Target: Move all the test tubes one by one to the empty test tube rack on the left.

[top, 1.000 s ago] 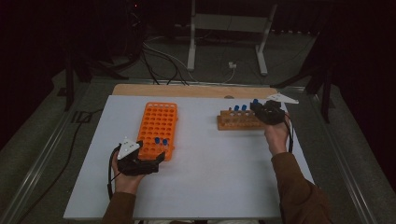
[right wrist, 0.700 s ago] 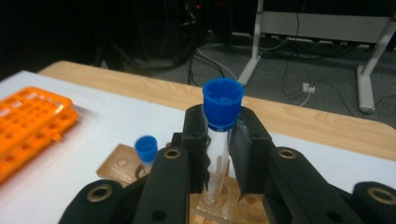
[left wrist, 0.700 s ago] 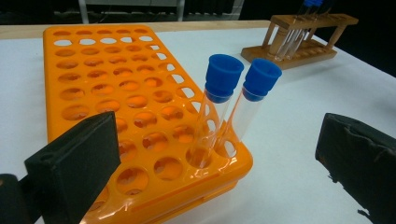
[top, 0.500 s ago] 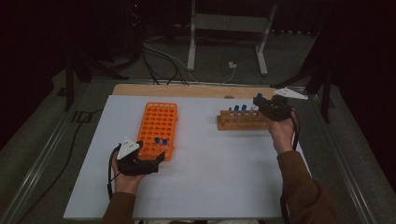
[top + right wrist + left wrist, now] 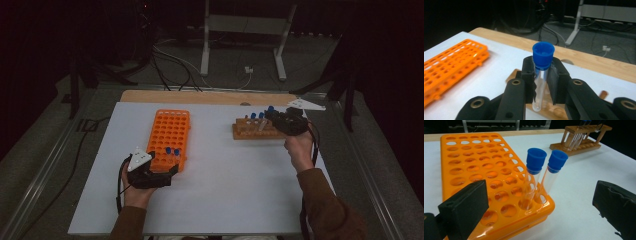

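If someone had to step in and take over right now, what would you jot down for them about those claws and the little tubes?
Right claw: shut on a blue-capped tube, held above the wooden rack.
Left claw: open, at the near end of the orange rack, holding nothing.
Done: two capped tubes stand in the orange rack's near corner.
Left: put the held tube in the orange rack, probably beside those two; a few more tubes wait in the wooden rack.

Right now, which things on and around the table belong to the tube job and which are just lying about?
In use:
- capped tube clamped in the right gripper
- wooden rack
- orange rack with two tubes
- left gripper, open

Lying about:
- cables on the floor
- metal stand
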